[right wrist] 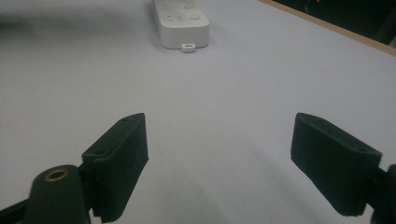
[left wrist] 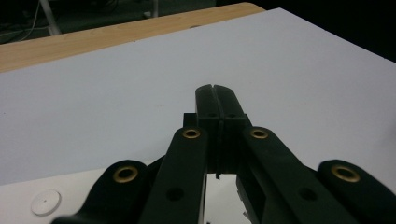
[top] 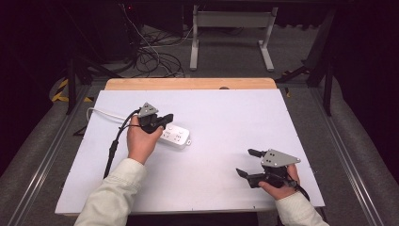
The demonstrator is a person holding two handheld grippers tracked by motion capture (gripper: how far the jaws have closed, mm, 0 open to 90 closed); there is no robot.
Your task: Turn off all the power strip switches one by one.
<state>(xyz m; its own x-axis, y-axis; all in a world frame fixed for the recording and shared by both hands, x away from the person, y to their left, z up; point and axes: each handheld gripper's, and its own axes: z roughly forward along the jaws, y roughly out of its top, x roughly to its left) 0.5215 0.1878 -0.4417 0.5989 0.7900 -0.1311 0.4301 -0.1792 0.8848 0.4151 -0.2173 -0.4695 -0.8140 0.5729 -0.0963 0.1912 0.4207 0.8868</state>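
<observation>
One white power strip lies left of centre on the table, under the clenched, empty left gripper. Rigid, smooth and light, it seems best pinched across its narrow sides. The right gripper gapes.

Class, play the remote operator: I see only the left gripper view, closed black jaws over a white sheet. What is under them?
Observer: A white power strip lies on the table, and the left gripper hovers over its left end, jaws shut on nothing.
Operator: Does the strip have a lead?
Observer: Yes, a white cord runs from it toward the table's left edge.
Operator: Where is the other gripper?
Observer: The right gripper sits near the table's front right corner, jaws wide open, well apart from the strip.
Operator: Which way does it point?
Observer: Toward the strip; the right gripper view shows the strip's end with a small hanging tab.
</observation>
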